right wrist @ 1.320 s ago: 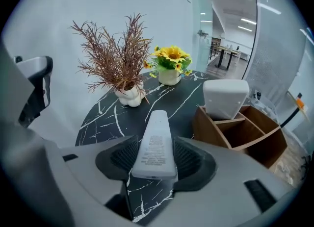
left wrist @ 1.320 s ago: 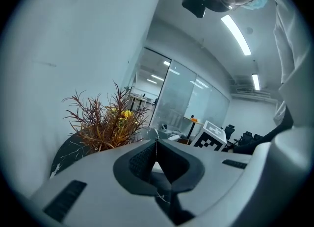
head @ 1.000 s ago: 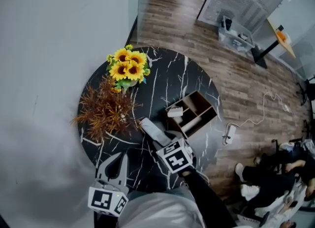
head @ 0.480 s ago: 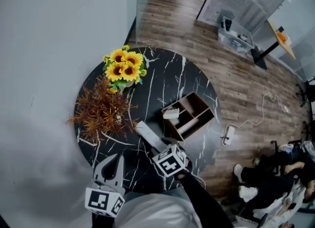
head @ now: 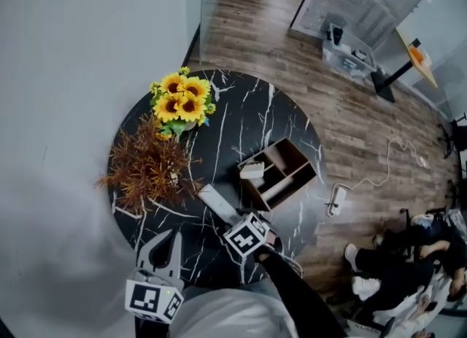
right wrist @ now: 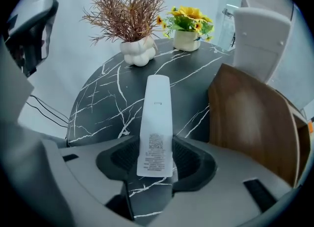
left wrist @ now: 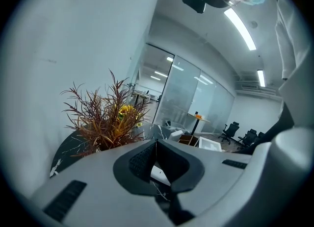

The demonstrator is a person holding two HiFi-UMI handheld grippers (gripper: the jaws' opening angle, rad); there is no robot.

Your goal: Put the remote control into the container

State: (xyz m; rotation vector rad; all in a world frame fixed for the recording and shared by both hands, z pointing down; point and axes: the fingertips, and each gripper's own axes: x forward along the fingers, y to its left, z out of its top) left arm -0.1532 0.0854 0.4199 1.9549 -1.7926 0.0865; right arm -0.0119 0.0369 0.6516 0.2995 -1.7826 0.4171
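Halfway into picking up: straddling the white remote control (right wrist: pixel 157 118), lying label-up on the marble table (head: pixel 241 117), with the right gripper (head: pixel 232 221) spread wide, pads not yet pinching. Lining up for carrying toward the wooden container (head: pixel 288 158) at two o'clock. Holding the left gripper (head: pixel 169 242) closed and empty at eight o'clock, clear of the reach.

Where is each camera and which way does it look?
Head view: on the head, looking down at the table; left gripper, right gripper show.
Left gripper view: on that gripper, facing the dried plant; shut jaws show.
Right gripper view: on that gripper, facing down at the remote control between its just-closing jaws.
Shared: all show the dried plant.
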